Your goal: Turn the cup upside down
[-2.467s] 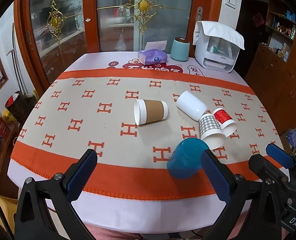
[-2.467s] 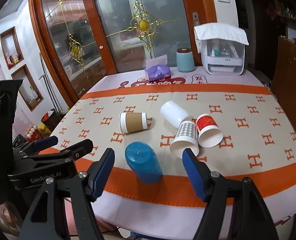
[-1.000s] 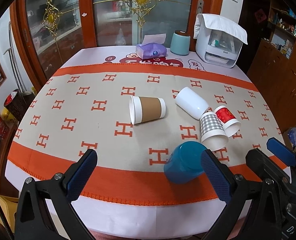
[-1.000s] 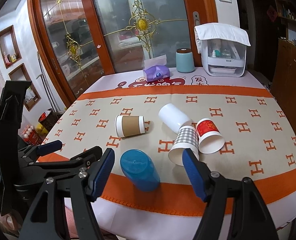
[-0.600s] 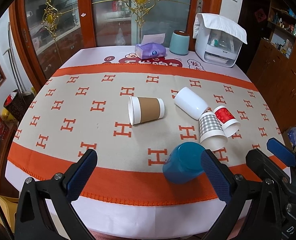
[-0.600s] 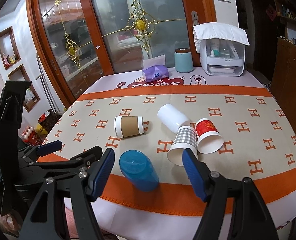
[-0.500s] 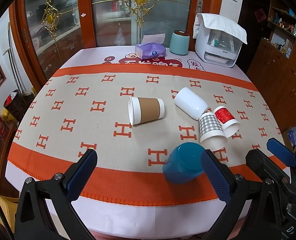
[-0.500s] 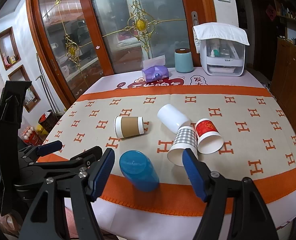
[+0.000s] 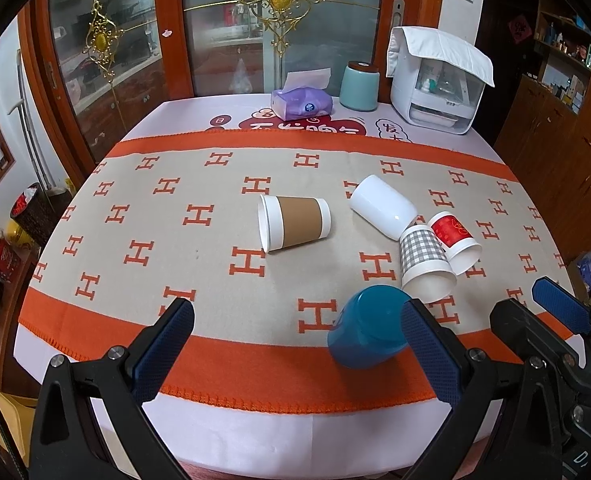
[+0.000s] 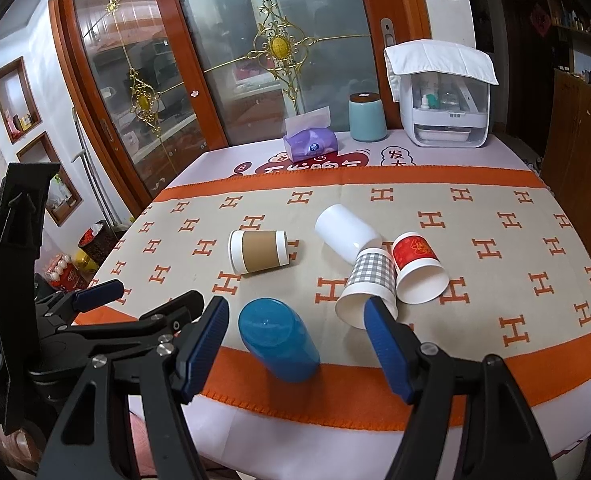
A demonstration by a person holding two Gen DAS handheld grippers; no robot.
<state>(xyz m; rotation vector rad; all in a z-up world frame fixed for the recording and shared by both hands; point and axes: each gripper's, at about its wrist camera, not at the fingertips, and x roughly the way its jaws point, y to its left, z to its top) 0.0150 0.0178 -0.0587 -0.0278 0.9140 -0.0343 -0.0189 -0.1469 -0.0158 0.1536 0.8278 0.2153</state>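
Several cups lie on their sides on the patterned cloth. A blue plastic cup [image 9: 369,332] lies nearest, on the orange border; it also shows in the right wrist view [image 10: 277,344]. A brown-sleeved paper cup [image 9: 293,222] lies mid-table. A white cup [image 9: 381,206], a grey checked cup [image 9: 425,264] and a red cup [image 9: 455,240] lie clustered to the right. My left gripper [image 9: 295,344] is open and empty above the near table edge. My right gripper [image 10: 295,344] is open and empty, with the blue cup seen between its fingers.
At the far edge of the table [image 9: 255,428] stand a purple tissue pack [image 9: 300,102], a teal canister [image 9: 358,86] and a white cloth-covered appliance [image 9: 435,84]. Glass cabinet doors stand behind. A wooden cabinet [image 9: 555,140] is to the right.
Both grippers have drifted slightly back and up from the table, so the cups sit a little lower and smaller in view. The cups have not moved. Both grippers stay open.
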